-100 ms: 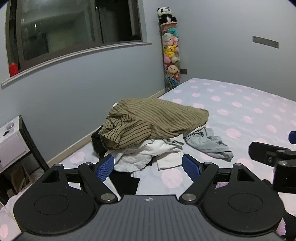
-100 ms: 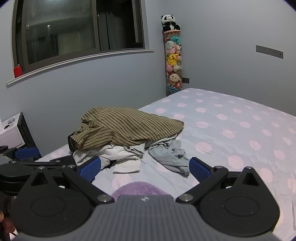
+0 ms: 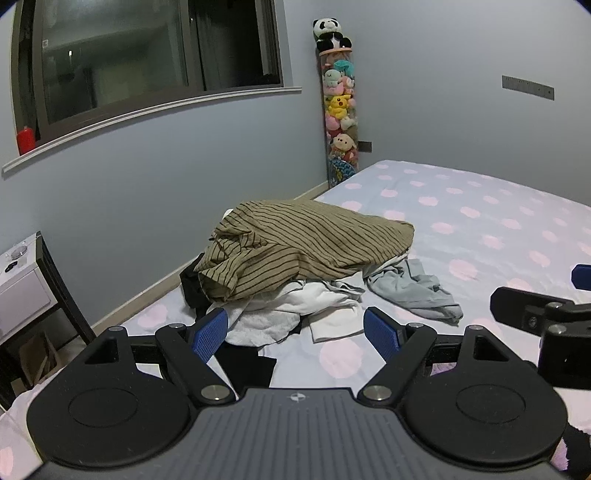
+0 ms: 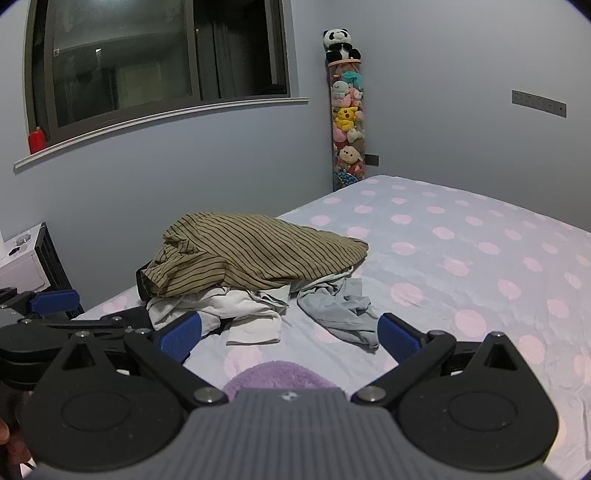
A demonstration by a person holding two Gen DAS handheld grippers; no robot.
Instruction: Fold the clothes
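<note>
A heap of clothes [image 3: 295, 273] lies on the bed [image 3: 480, 229], near its left edge and close to the wall with the window [image 3: 147, 66]. On top is an olive striped shirt [image 3: 303, 243], rumpled and spread over the rest. Under it are white garments [image 3: 317, 306], and a light grey garment [image 3: 413, 291] trails out to the right onto the spotted sheet. Something black [image 3: 192, 288] shows at the left side of the heap, and a black piece [image 3: 247, 365] lies on the sheet in front of it.

The left gripper [image 3: 295, 332] hangs just short of the heap, its blue-padded fingers spread wide with nothing between them. The right gripper [image 4: 288, 334] sits beside it to the right, likewise spread wide and empty, pointed at the grey garment [image 4: 340, 310]. A purple fuzzy cloth [image 4: 277, 376] lies on the bed just below the right gripper; what kind of item it is cannot be made out.

In the far corner stands a tall tube of plush toys [image 3: 340, 114] with a panda [image 3: 328, 33] on top. A white bedside cabinet [image 3: 22, 291] stands at the left.
</note>
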